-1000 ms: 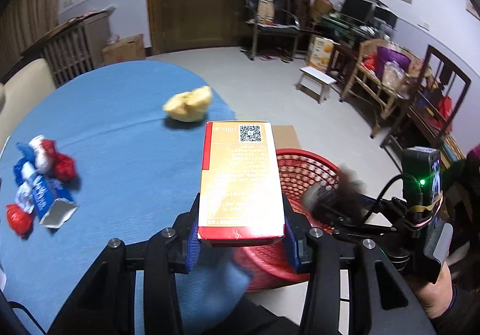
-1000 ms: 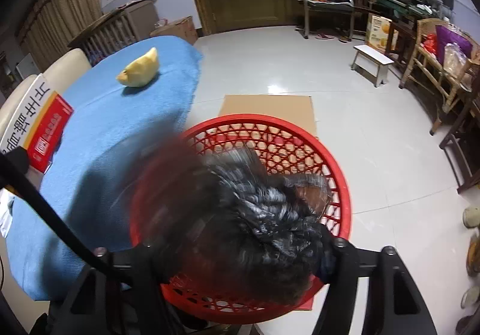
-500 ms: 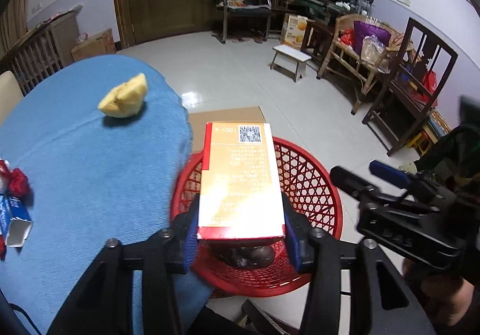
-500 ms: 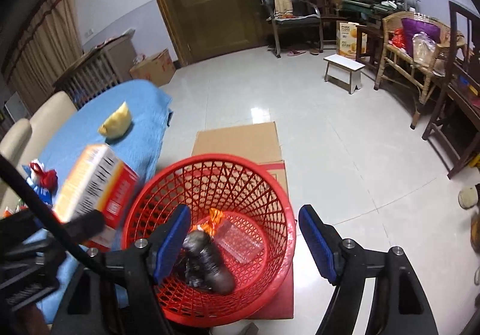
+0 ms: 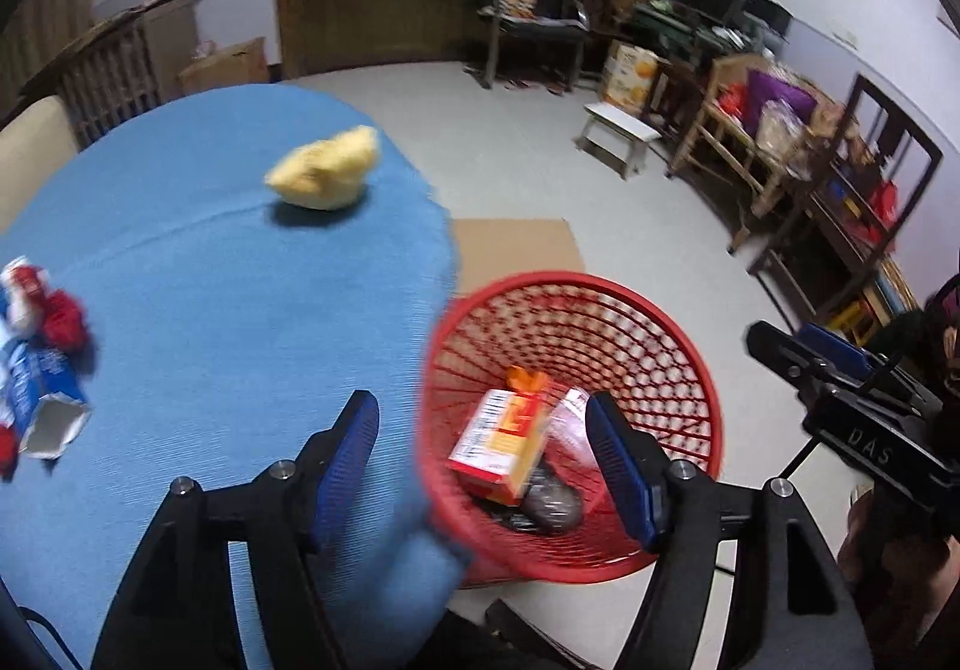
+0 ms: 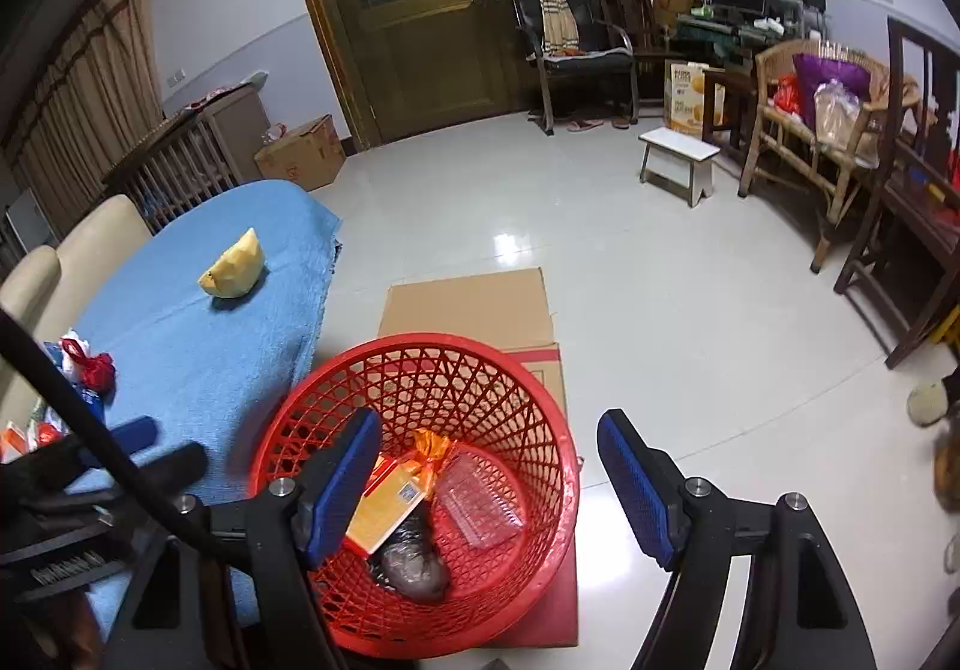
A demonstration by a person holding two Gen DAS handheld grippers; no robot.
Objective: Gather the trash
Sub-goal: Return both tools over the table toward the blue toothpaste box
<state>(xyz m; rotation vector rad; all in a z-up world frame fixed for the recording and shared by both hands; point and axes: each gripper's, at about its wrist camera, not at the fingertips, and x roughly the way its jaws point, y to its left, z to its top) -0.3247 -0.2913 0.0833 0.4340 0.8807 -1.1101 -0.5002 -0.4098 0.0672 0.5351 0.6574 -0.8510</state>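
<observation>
Left wrist footage shows the left gripper [image 5: 483,463] with its jaws opening and nothing pressed by either pad. The orange and red carton [image 5: 501,445] is seen between and beyond the jaws, lying tilted inside the red basket [image 5: 672,346] on a dark bundle [image 5: 552,502]; it is judged to be already released, so the drop-off step is taken as finishing. A crumpled orange wrapper [image 5: 525,377] and a clear plastic tray [image 6: 480,496] are also seen in the basket, beyond the jaws.

From the right wrist view, the right gripper [image 6: 489,475] is found with its jaws apart and empty, poised over the basket; the left pad overlaps the basket's near rim in the picture, the right pad stands over bare floor. The flattened cardboard [image 6: 474,298] under the basket lies ahead of the jaws.

Trash is still left on the blue tablecloth [image 5: 240,310]: the yellow lump [image 5: 324,175] far ahead and to the left of the left jaws, and the blue and white carton [image 5: 36,400] with red wrappers [image 5: 63,319], well off to their left.

For the next move, a swing of an empty gripper back over the table is judged necessary. The jaws should be kept wide, brought down astride one remaining piece, and closed gently, since the lump looks soft and the wrappers light.
</observation>
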